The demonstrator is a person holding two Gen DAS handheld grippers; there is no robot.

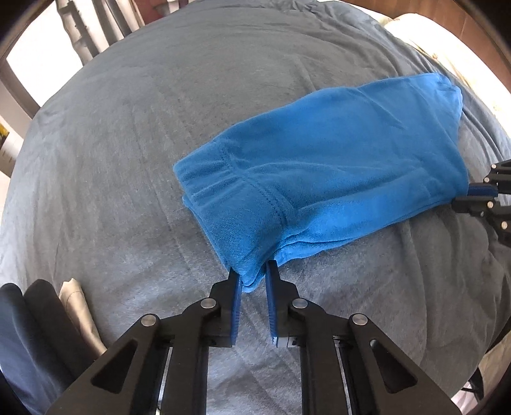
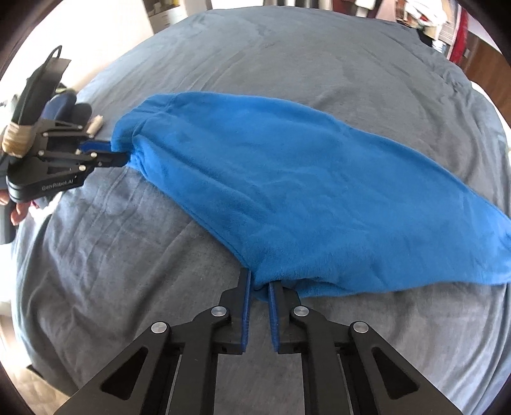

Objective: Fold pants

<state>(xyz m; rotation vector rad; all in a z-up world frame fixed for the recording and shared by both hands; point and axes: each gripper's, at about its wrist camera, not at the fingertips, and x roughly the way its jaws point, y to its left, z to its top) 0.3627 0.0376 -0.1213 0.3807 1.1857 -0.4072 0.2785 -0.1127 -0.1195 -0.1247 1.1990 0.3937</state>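
Observation:
Blue fleece pants (image 1: 319,166) lie folded lengthwise on a grey blanket (image 1: 111,159), the waistband end nearest the left wrist camera. My left gripper (image 1: 252,274) is shut on the near waistband corner, with fabric bunched between its blue pads. In the right wrist view the same pants (image 2: 303,198) stretch from upper left to right. There my right gripper (image 2: 259,285) is shut on the near edge at the leg end. The left gripper (image 2: 119,154) shows at the far left of that view, clamped on the cloth. The right gripper (image 1: 479,193) appears at the right edge of the left wrist view.
The blanket (image 2: 143,271) covers a bed and is lightly creased around the pants. Dark and beige folded clothes (image 1: 48,319) sit at the bed's near left edge. A person's hand (image 2: 19,210) holds the left gripper. Furniture and clutter (image 2: 431,19) stand beyond the bed.

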